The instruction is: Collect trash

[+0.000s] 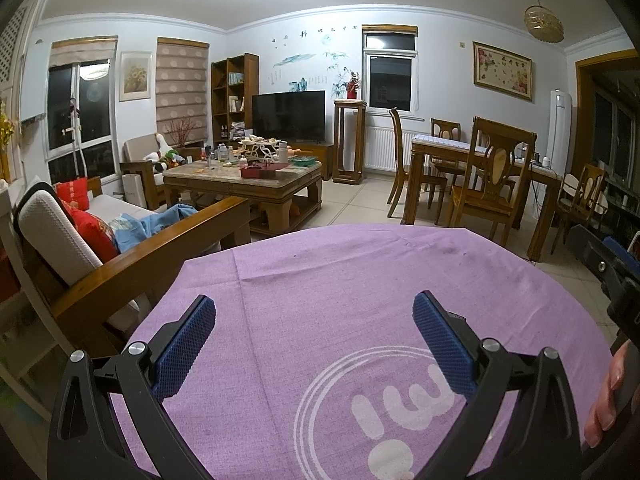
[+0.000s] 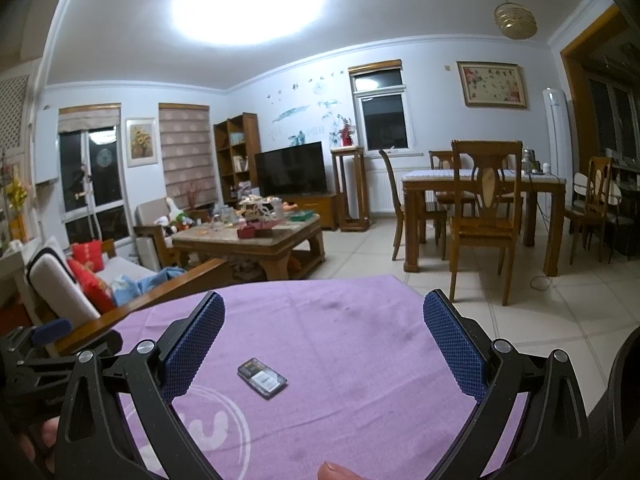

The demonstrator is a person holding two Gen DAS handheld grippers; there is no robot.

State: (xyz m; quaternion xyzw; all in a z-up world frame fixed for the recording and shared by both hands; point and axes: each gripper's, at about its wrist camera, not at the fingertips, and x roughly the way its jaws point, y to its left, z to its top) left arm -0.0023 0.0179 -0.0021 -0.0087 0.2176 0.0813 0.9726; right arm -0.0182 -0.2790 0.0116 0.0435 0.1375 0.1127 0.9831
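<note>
A small dark flat packet [image 2: 262, 378] with a white label lies on the purple tablecloth [image 2: 352, 344], between and a little ahead of my right gripper's [image 2: 324, 308] blue-padded fingers, nearer the left one. That gripper is open and holds nothing. My left gripper [image 1: 314, 310] is also open over the purple cloth [image 1: 320, 280], above a white circular logo [image 1: 384, 412], with nothing between its fingers. The packet does not show in the left wrist view. A fingertip [image 2: 340, 471] shows at the bottom edge of the right wrist view.
A wooden sofa [image 1: 120, 256] with red cushions stands left of the table. Beyond it are a cluttered coffee table [image 1: 244, 184], a television [image 1: 289, 116], and a dining table [image 1: 480, 160] with chairs. Tiled floor [image 2: 540, 312] lies to the right.
</note>
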